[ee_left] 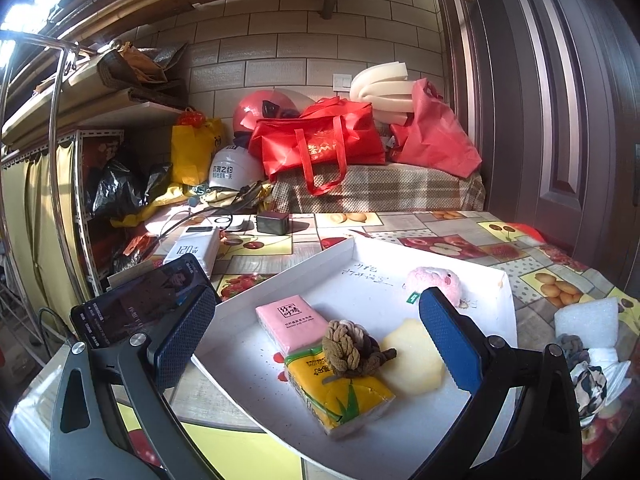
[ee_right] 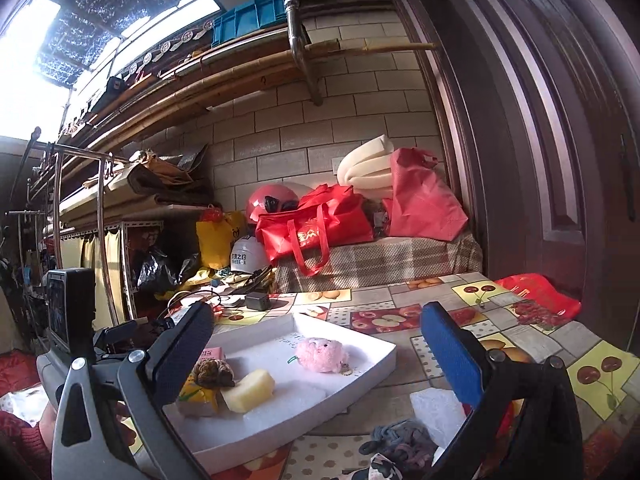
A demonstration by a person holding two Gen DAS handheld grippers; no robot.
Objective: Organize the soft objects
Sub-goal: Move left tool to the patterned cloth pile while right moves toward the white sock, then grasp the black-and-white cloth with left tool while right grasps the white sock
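Both grippers hang wide open and empty, left gripper (ee_left: 316, 332) over the filling white tray (ee_left: 360, 248), right gripper (ee_right: 316, 356) apparently next for the grey scrunchie (ee_right: 400, 440) beside it.

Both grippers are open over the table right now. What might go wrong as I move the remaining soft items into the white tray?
1. The brown knotted scrunchie sits on top of the yellow tissue pack; a nudge may roll it off.
2. The grey scrunchie and patterned scrunchie lie bunched beside the white foam block, so the right gripper may pinch two at once.
3. The white tray looks light and may slide if bumped.
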